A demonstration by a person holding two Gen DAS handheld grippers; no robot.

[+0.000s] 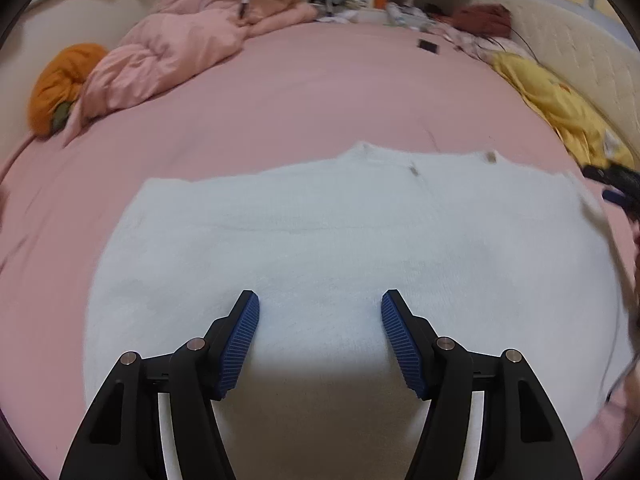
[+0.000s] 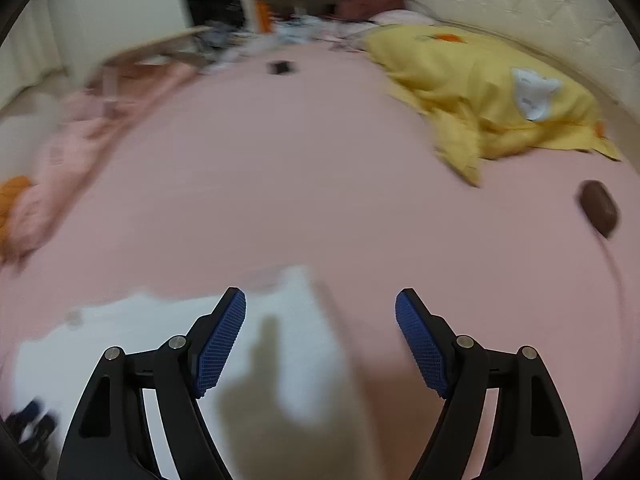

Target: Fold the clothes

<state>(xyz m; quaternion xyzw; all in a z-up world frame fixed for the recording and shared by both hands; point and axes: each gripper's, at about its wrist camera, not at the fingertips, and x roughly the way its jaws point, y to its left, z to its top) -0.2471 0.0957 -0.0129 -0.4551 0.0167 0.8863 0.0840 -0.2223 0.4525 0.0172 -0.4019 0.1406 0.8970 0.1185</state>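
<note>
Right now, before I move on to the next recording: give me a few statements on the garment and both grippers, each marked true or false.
1. The white sweater lies spread flat on the pink bedsheet. True.
2. The left gripper is clamped on the sweater. False: its jaws stand apart above the fabric, with nothing pinched.
3. The right gripper is open and empty. True.
4. A yellow blanket lies bunched near the headboard. True.
5. The orange cushion sits on top of the sweater. False: it lies far off at the bed's edge, beside the pink duvet.
</note>
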